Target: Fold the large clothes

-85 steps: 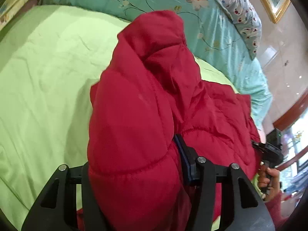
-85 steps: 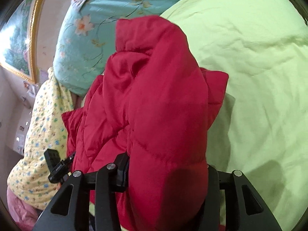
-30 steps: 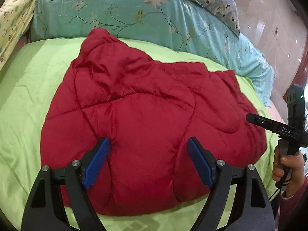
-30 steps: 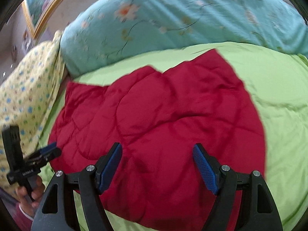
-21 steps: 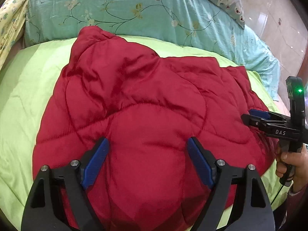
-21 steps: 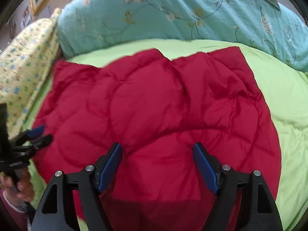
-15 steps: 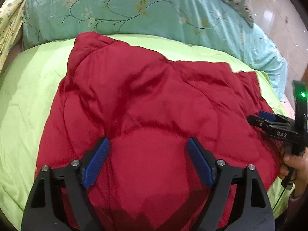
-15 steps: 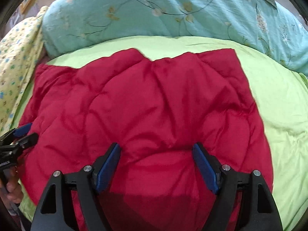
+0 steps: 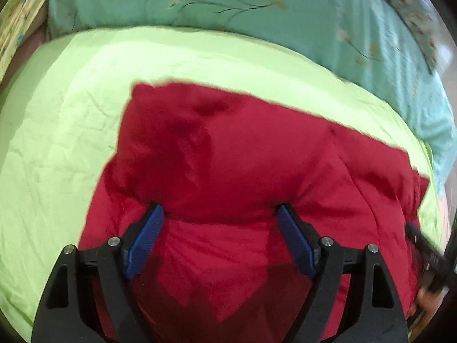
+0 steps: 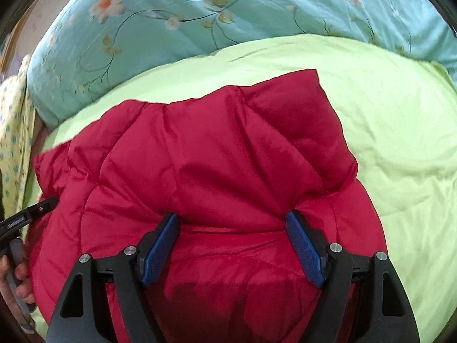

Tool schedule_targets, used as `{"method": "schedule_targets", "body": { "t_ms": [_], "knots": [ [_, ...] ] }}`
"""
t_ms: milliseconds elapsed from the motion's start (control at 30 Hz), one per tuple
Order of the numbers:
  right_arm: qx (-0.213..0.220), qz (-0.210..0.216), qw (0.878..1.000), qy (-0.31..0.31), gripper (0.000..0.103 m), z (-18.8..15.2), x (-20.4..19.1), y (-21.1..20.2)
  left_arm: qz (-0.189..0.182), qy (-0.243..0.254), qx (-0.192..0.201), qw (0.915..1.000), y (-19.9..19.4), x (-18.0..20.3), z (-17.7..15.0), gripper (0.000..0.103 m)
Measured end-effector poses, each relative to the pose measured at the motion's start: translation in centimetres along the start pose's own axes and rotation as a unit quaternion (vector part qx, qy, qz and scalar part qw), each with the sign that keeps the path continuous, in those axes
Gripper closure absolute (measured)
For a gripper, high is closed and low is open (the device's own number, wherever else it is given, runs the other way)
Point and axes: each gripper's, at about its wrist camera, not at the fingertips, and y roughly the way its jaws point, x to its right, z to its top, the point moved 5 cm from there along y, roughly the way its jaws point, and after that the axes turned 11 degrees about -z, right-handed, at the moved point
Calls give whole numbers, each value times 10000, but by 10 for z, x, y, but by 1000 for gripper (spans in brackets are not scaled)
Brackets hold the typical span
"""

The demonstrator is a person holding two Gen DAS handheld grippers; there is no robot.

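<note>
A red puffy jacket [image 9: 228,148] lies folded flat on the lime-green bed cover [image 9: 71,114]. My left gripper [image 9: 220,208] stands open over its near part. Its blue-padded fingertips dent the padding, and a crease runs between them. In the right wrist view the same jacket [image 10: 214,157] fills the middle. My right gripper [image 10: 232,215] is open too, tips sunk into the fabric the same way. Neither pair of pads squeezes the cloth from the sides. The left tool's black fingers [image 10: 31,211] show at that view's left edge, held by a hand [image 10: 17,280].
A teal floral quilt [image 10: 228,5] is rolled along the far side of the bed. Yellow patterned bedding [image 10: 11,131] lies at the left. The green cover [image 10: 400,114] stretches to the right of the jacket. The left wrist view is blurred.
Earlier both grippers held the jacket up; a second ago it lay on the bed, released. Since then both open grippers have come down and forward, and their tips now dent the padding.
</note>
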Motion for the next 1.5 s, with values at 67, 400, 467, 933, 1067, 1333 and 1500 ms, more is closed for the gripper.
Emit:
{"method": "schedule_targets", "body": {
  "t_ms": [67,400,467,933,1067,1333,1500],
  "knots": [
    [-25,34,9999,153,24,3,6,5,34,-231,1,9997,8,-12,8,20],
    [-90,230,9985,482,24,2,17,14,-125,-429,250,9987,-15,-22,-4,20],
    [-75,194,9989,425,24,1,16,14,-198,-238,346,9989,-34,-13,-16,20],
    [0,148,9992,366,24,1,14,12,-270,1242,266,9915,-96,74,-136,20],
    [158,189,9994,258,23,-2,11,-8,-161,1221,186,9922,-77,57,-139,19],
    [824,139,9952,-516,23,-55,-7,-109,-125,1192,254,9925,-77,52,-137,19],
    [651,61,9934,-948,23,-92,-17,-114,-58,1199,292,9923,-78,58,-147,18]
  ]
}}
